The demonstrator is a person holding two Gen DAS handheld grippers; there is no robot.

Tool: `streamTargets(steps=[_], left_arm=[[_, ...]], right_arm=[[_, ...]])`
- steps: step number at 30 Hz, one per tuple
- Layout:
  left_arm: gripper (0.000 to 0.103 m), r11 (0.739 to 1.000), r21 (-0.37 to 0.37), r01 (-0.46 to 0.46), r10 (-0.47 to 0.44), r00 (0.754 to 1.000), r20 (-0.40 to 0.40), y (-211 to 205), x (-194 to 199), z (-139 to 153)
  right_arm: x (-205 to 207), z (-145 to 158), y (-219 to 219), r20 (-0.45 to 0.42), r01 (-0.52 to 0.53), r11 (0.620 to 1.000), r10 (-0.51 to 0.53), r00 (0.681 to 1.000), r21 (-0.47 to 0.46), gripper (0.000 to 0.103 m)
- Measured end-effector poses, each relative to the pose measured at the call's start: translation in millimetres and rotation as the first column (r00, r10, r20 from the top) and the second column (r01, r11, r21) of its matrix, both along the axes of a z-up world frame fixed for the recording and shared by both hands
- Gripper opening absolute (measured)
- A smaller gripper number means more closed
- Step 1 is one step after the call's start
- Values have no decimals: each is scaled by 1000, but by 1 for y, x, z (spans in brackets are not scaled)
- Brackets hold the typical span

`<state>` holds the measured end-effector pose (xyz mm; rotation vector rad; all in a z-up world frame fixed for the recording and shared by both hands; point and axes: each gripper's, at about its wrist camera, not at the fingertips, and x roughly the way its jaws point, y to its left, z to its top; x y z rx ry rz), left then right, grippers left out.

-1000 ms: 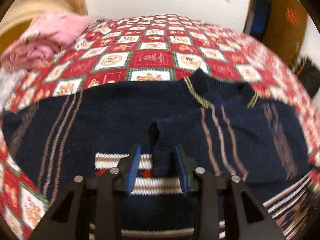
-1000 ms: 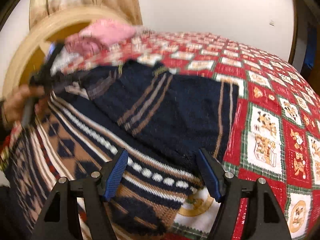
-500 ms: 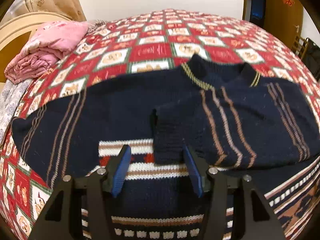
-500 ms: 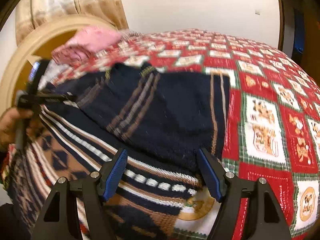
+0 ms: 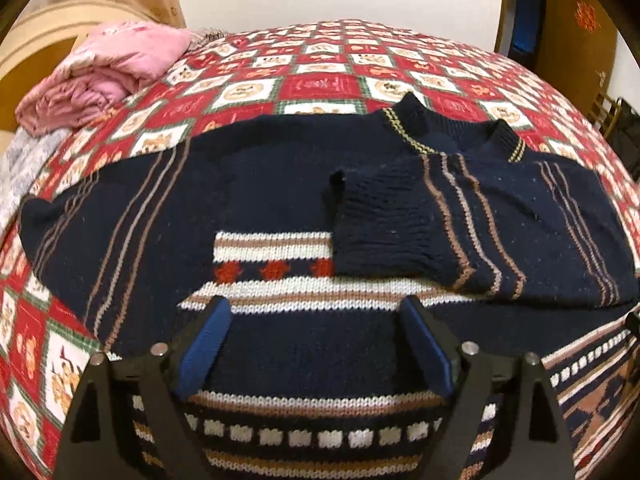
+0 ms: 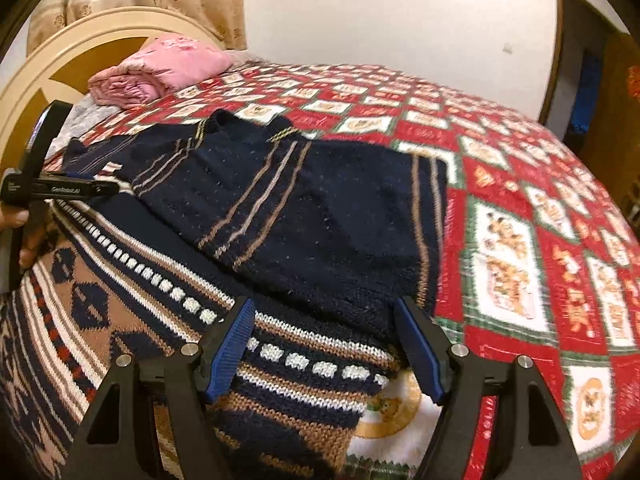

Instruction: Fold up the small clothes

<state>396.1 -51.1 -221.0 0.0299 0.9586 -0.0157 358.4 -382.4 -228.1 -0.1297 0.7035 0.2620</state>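
A navy knitted sweater (image 5: 256, 192) with tan stripes and a patterned lower band lies flat on the bed. One sleeve is folded across the chest, and its ribbed cuff (image 5: 376, 232) rests there on its own. My left gripper (image 5: 314, 320) hovers just short of the cuff with its jaws opening; only the sweater's body shows between them, well below the pads. In the right wrist view my right gripper (image 6: 324, 312) stands open over the sweater (image 6: 320, 208) near the folded sleeve's side edge, gripping nothing. The left gripper (image 6: 108, 189) shows at the far left.
A red patchwork quilt (image 5: 320, 84) covers the bed. A folded pink blanket (image 5: 112, 72) lies at the head end by the cream headboard (image 6: 80, 52). A hand (image 6: 16, 220) holds the left tool. A dark doorway (image 5: 528, 20) is at the back right.
My left gripper let go of the sleeve cuff, its jaws spread wide, and it drew back a little. The cuff now lies on the chest. The right gripper stayed open and tilted slightly.
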Motion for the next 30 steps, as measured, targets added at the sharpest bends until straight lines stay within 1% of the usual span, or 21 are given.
streamTargets(steps=[2, 4, 5, 8, 10, 13, 14, 15, 17, 19, 20, 25, 28, 30], left_arm=[[89, 1000, -6, 7, -7, 1000, 1, 1, -1, 0], [90, 1000, -11, 16, -16, 1000, 9, 1, -2, -2], [91, 1000, -13, 16, -16, 1000, 12, 1, -2, -3], [93, 1000, -17, 15, -15, 1000, 19, 1, -2, -4], [94, 1000, -19, 16, -16, 1000, 23, 1, -3, -5], [98, 999, -30, 24, -23, 999, 23, 3, -3, -6], [101, 999, -35, 30, -30, 999, 20, 2, -3, -7], [102, 999, -36, 35, -34, 999, 19, 2, -2, -8], [103, 999, -36, 39, -39, 999, 18, 2, -2, -8], [103, 998, -39, 46, -45, 999, 16, 1, -1, -9], [103, 998, -43, 47, -46, 999, 16, 2, -1, -9], [103, 997, -63, 52, -50, 999, 20, 4, -1, -8], [103, 993, -109, 47, -44, 999, 29, 13, -5, -1], [103, 989, -143, 26, -17, 998, 60, 30, -14, 8]], right_arm=[[-6, 16, 4, 46, 34, 999, -34, 998, 0, 73], [-6, 32, 12, 58, 42, 999, -42, 997, 15, 73], [-2, 41, 23, 60, 43, 999, -44, 997, 7, 73], [8, 55, 60, 87, 30, 998, -26, 996, -51, 73], [18, 57, 80, 85, 18, 998, -13, 996, -52, 73], [44, 48, 107, 18, 50, 999, -49, 999, -3, 70], [51, 43, 113, -2, 60, 998, -60, 998, 4, 65], [60, 35, 123, -21, 81, 997, -81, 996, -10, 57], [73, 20, 135, -58, 112, 993, -114, 992, -42, 54], [81, 3, 142, -123, 126, 990, -132, 984, -57, 51], [80, -3, 142, -127, 139, 989, -143, 982, -46, 51], [67, -8, 145, -80, 157, 987, -160, 984, -46, 51], [62, -10, 149, -55, 163, 984, -167, 984, -74, 51], [63, -9, 151, -42, 164, 981, -169, 985, -100, 51]])
